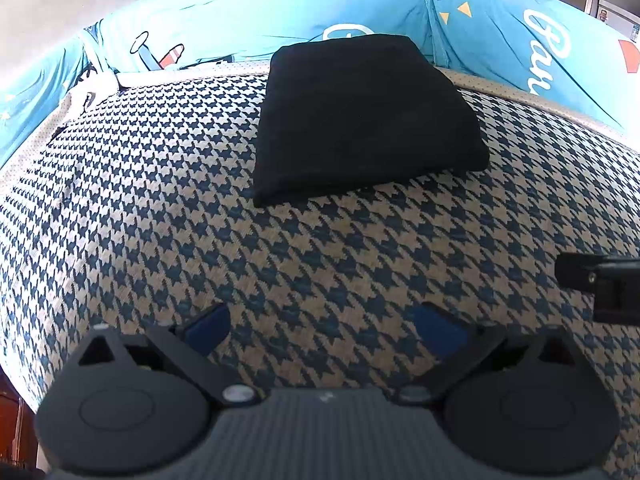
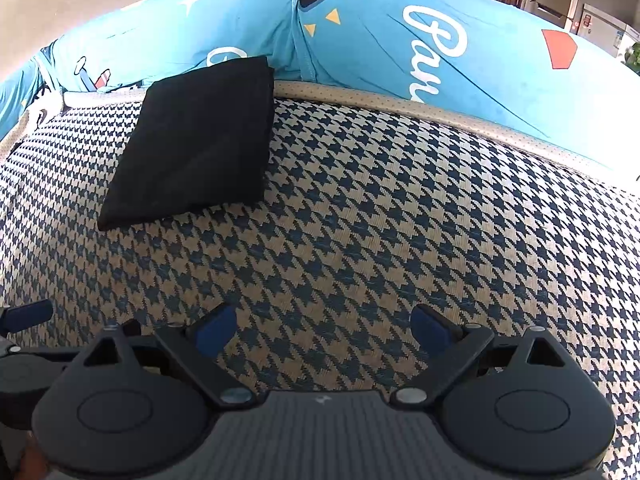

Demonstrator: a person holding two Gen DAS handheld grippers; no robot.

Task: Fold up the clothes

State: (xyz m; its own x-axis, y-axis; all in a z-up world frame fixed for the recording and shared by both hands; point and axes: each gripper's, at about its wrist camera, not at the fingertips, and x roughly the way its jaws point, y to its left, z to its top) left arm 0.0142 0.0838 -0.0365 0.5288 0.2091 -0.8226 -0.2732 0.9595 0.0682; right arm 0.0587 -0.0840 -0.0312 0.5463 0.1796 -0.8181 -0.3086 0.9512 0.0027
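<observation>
Two blue-tipped fingers of the left gripper (image 1: 324, 330) sit closest to the left wrist camera. They are spread wide apart and hold nothing. Under them is the soft seat with the blue and tan zigzag check cloth (image 1: 160, 200). Farther back on that seat lies the black cloth folded into a neat thick square (image 1: 366, 120). It lies flat, and its far edge is close to the big sky-blue cushions with white writing and little pictures (image 1: 500, 40) that stand up behind the seat. A pale dotted strip (image 1: 520, 94) runs along the back of the seat, right under the cushions. At the right edge of this view a black bit of the other gripper (image 1: 600, 284) pokes in.

From the right wrist camera, the blue-tipped fingers of the right gripper (image 2: 323, 330) are closest. They are also wide apart and empty. The same checked seat (image 2: 400, 200) spreads out below them. The folded black cloth (image 2: 192, 140) is up and to the left here, well apart from the fingers, with its top corner touching the blue cushions (image 2: 460, 48). At the far left edge one blue tip of the left gripper (image 2: 28, 314) peeks in.
</observation>
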